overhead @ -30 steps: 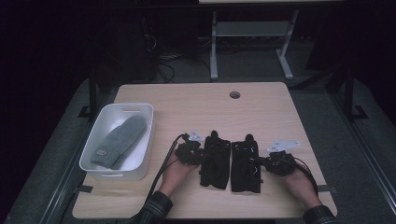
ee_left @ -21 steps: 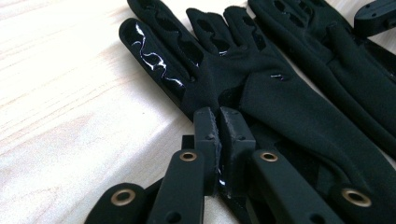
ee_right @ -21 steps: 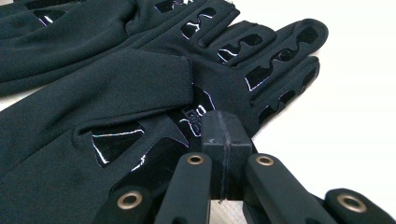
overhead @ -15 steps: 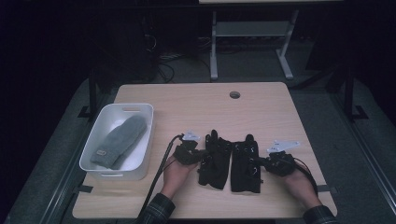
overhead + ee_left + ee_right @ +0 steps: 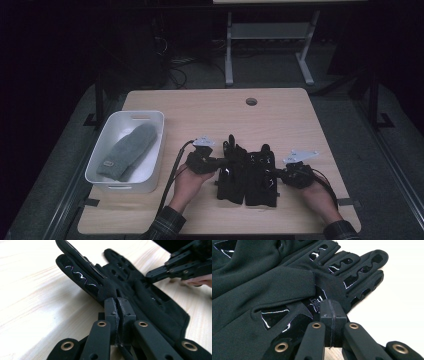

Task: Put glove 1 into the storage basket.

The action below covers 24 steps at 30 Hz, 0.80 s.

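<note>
On the table (image 5: 300,115) near its front edge, two black gloves side by side, your left tongs (image 5: 218,162) pinched on the left glove (image 5: 231,172), lifting its fingers, your right tongs (image 5: 278,173) clamped on the right glove (image 5: 261,175).

**Both grippers closed, low over the table**

The left hand (image 5: 186,181) comes in from the bottom edge and holds the left gripper (image 5: 218,163) pointing right, its tip slightly raised; its jaws have just been closing and now meet, pinching black fabric. The right hand (image 5: 316,196) holds the right gripper (image 5: 276,176) pointing left, jaws pressed together. The two tips face each other, near but apart.
</note>
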Tool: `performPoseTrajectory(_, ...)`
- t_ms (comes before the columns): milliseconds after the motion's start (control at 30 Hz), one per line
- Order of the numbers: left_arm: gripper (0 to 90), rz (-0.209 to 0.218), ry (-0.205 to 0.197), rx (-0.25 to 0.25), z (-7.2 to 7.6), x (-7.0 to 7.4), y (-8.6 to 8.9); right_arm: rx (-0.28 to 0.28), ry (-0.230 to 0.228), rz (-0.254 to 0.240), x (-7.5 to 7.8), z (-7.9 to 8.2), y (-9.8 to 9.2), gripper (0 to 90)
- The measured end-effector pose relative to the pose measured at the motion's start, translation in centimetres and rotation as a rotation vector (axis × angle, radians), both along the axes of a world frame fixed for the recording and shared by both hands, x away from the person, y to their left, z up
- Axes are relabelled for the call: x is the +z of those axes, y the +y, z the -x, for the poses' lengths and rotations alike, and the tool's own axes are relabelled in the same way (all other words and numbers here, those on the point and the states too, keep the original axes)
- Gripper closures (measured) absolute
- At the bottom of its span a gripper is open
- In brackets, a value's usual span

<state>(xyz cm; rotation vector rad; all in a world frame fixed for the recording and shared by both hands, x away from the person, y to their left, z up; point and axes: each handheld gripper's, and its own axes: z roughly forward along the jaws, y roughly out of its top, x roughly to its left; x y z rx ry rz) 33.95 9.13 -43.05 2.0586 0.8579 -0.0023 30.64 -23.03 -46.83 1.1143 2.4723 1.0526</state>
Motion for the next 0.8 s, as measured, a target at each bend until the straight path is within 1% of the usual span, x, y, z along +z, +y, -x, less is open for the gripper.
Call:
performPoseTrajectory(33,86.7,0.001,-0.001,-0.004,0.0,0.1,0.0,-0.003,0.005,-0.003,0.0,0.0,0.1,90.0)
performPoseTrajectory(100,86.6,0.017,0.0,-0.011,0.1,0.4,-0.1,-0.003,0.009,-0.003,0.0,0.0,0.2,90.0)
performPoseTrajectory(167,86.6,0.02,-0.003,-0.017,0.2,0.7,-0.2,0.006,0.01,-0.006,0.0,-0.2,0.6,90.0)
performPoseTrajectory(200,86.7,0.02,-0.004,-0.02,0.2,0.8,-0.2,0.023,0.006,-0.003,0.0,-0.4,1.1,90.0)
performPoseTrajectory(300,86.6,0.029,-0.004,-0.025,0.1,1.2,-0.1,0.038,0.007,-0.009,0.0,-0.6,2.0,90.0)
performPoseTrajectory(333,86.6,0.031,-0.003,-0.025,0.1,1.3,-0.1,0.038,0.007,-0.009,0.0,-0.6,2.0,90.0)
performPoseTrajectory(367,86.6,0.034,-0.005,-0.026,0.0,1.4,-0.1,0.049,0.007,-0.007,0.0,-0.7,2.5,90.0)
performPoseTrajectory(467,86.6,0.038,-0.005,-0.036,-0.1,1.7,-0.3,0.062,0.008,-0.002,0.0,-0.8,2.9,90.0)
performPoseTrajectory(633,86.6,0.042,-0.008,-0.052,-0.3,2.0,-1.4,0.089,0.005,-0.003,0.0,-1.1,4.2,90.0)
performPoseTrajectory(733,86.6,0.043,0.001,-0.06,-0.5,1.6,-2.3,0.103,0.005,-0.013,0.0,-1.3,5.0,90.0)
performPoseTrajectory(800,86.5,0.045,0.004,-0.063,-0.6,1.4,-2.8,0.113,0.006,-0.01,0.0,-1.4,5.5,90.0)
